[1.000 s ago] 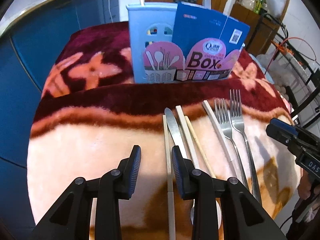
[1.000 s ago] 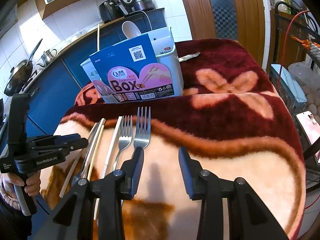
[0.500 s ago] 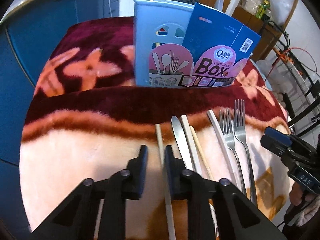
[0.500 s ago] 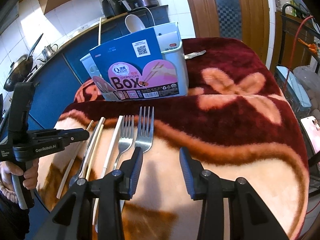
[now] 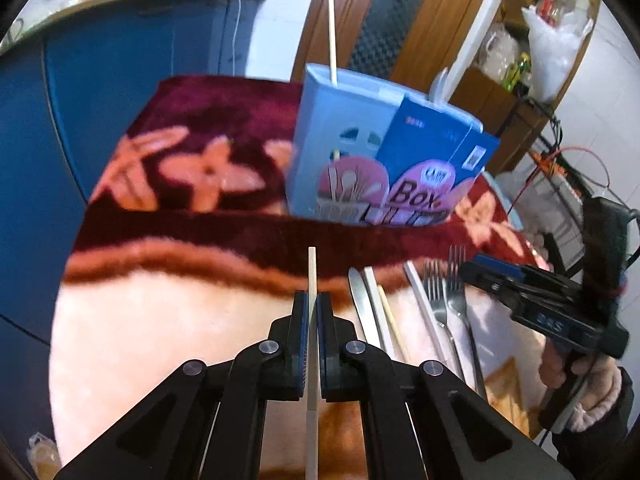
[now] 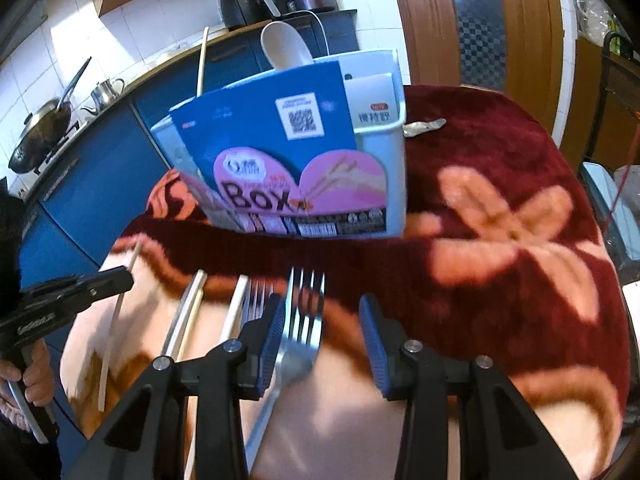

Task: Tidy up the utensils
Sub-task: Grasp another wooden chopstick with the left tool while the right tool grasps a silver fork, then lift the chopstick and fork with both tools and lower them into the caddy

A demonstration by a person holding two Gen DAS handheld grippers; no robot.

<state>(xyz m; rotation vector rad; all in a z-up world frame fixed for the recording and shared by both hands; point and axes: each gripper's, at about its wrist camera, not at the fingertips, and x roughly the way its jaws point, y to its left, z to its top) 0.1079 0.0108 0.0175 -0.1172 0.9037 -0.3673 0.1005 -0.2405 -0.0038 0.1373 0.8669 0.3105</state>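
Pinching one pale chopstick (image 5: 311, 280) between pressed-together fingers (image 5: 298, 320) of the left gripper (image 5: 312, 316), tip pointing to 12 o'clock toward the blue holder (image 5: 344, 120). Spread wide on the right gripper (image 6: 322, 332), fingers (image 6: 272, 332) straddling one fork (image 6: 306, 312) without touching, fork nearer the 9 o'clock finger. Lying on the blanket-covered surface (image 5: 168, 320) at 3 o'clock of the left gripper: one knife (image 5: 360, 304), two chopsticks (image 5: 380, 308), a pale handle (image 5: 422, 300), two forks (image 5: 444, 300).
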